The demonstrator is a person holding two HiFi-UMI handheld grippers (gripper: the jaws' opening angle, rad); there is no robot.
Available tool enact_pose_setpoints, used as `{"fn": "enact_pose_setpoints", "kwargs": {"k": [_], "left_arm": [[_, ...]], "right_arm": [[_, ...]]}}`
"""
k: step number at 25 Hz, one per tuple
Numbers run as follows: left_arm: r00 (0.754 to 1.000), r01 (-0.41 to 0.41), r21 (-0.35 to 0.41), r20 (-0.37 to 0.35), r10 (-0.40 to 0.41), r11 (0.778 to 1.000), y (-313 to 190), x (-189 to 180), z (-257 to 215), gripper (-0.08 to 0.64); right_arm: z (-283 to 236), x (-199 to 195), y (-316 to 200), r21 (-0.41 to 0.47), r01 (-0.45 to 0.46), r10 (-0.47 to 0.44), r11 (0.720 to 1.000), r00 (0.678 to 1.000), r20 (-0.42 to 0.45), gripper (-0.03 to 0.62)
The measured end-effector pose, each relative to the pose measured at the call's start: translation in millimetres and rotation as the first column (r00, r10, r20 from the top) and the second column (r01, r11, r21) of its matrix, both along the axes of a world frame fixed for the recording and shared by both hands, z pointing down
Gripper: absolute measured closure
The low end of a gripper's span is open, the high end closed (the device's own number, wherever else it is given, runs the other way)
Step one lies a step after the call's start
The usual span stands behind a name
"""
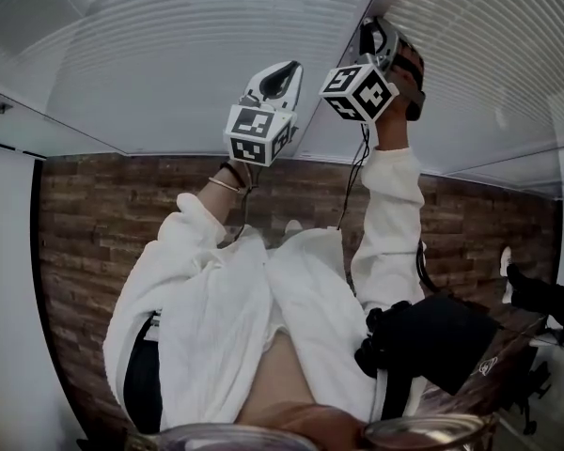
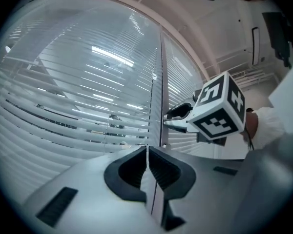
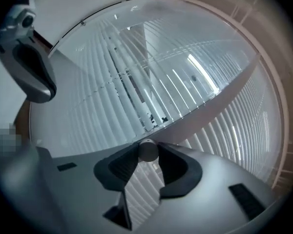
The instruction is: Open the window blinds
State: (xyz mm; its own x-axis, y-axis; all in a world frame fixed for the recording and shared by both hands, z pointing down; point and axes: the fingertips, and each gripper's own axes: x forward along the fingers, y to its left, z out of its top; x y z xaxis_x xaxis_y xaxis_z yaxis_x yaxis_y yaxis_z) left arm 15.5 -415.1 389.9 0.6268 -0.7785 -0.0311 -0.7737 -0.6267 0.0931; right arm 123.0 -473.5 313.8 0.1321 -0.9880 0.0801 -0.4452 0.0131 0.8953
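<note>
Right gripper [image 3: 147, 156] is clamped on the wand [image 3: 147, 149], its round end squeezed between the pads. I'd guess that's so I can twist it and tilt the slats. Left gripper [image 2: 147, 152] has its jaws pressed together near the mullion [image 2: 162, 106]; maybe a thin cord is pinched there, can't confirm. Blinds [image 2: 88, 91] are right ahead, lowered, slats part-tilted. No readable text, only square markers on the cubes [image 2: 219, 112].
</note>
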Motion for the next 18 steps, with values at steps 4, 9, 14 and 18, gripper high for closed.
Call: {"fn": "enact_pose_setpoints", "kwargs": {"k": [4,9,14,18], "left_arm": [[1.000,0.005,0.006,0.000,-0.005,1.000,-1,3,-1,0.558],[1.000,0.024,0.005,-0.001,-0.024,1.000,-2,-1,-2,0.558],[1.000,0.026,0.003,0.004,-0.026,1.000,-5,-3,1,0.557],[1.000,0.019,0.010,0.005,-0.019,1.000,-6,-3,-1,0.558]], "right_arm": [[-2,2,-1,0.017,0.025,-0.028,1.000,0.980,0.195,0.466],[-9,14,-1,0.110,0.050,-0.120,0.993,0.507,0.853,0.466],[-5,15,0,0.130,0.048,-0.137,0.990,0.482,0.866,0.466],[-5,0,3,0.101,0.042,-0.075,0.994,0.932,0.354,0.466]]}}
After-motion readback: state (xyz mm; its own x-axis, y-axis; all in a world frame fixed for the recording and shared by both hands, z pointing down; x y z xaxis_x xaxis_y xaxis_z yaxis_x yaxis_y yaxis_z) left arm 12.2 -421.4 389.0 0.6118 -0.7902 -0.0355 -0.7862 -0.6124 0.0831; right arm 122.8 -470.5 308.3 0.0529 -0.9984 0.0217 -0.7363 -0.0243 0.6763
